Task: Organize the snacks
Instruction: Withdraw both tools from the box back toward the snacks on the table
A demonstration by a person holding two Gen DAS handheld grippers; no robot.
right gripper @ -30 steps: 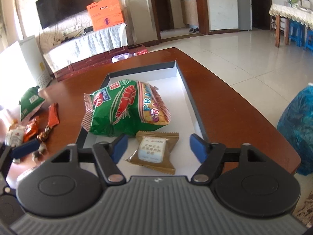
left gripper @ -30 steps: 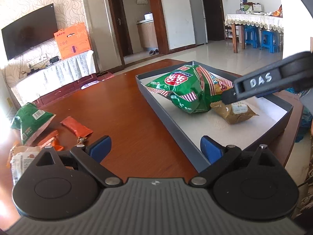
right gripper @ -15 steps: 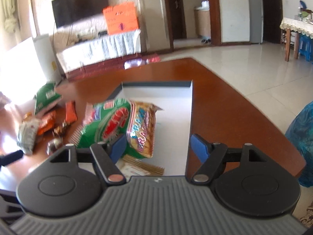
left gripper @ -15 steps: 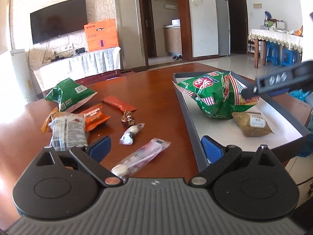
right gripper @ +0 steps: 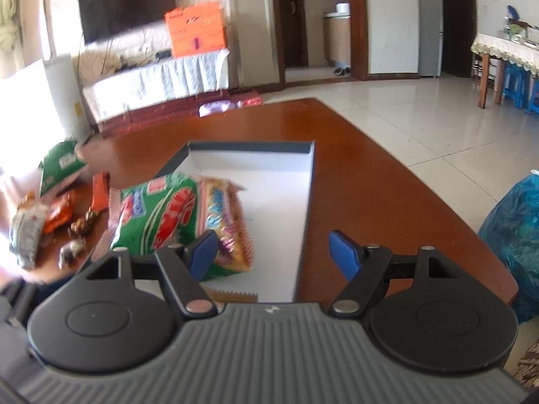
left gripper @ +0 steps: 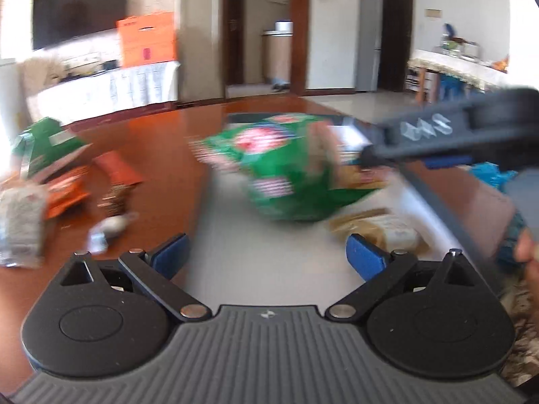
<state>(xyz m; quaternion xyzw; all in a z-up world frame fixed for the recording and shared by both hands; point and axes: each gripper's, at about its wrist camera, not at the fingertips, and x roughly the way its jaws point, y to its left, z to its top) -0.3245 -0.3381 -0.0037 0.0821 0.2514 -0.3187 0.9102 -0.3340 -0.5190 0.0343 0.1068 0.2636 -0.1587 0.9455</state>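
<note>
We are holding both hand-held grippers, left [left gripper: 266,256] and right [right gripper: 269,252], wide open and empty, low in frame over the tray [right gripper: 269,181] with the green bag [right gripper: 161,215].

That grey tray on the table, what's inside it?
The grey tray holds a big green snack bag and a small brown packet. Whatever lies under the bag is hidden.

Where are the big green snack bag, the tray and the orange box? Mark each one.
big green snack bag [right gripper: 158,215], right wrist view, on its printed front.
tray [right gripper: 249,146], right wrist view, on its far wall.
orange box [right gripper: 197,28], right wrist view, on its front face.
</note>
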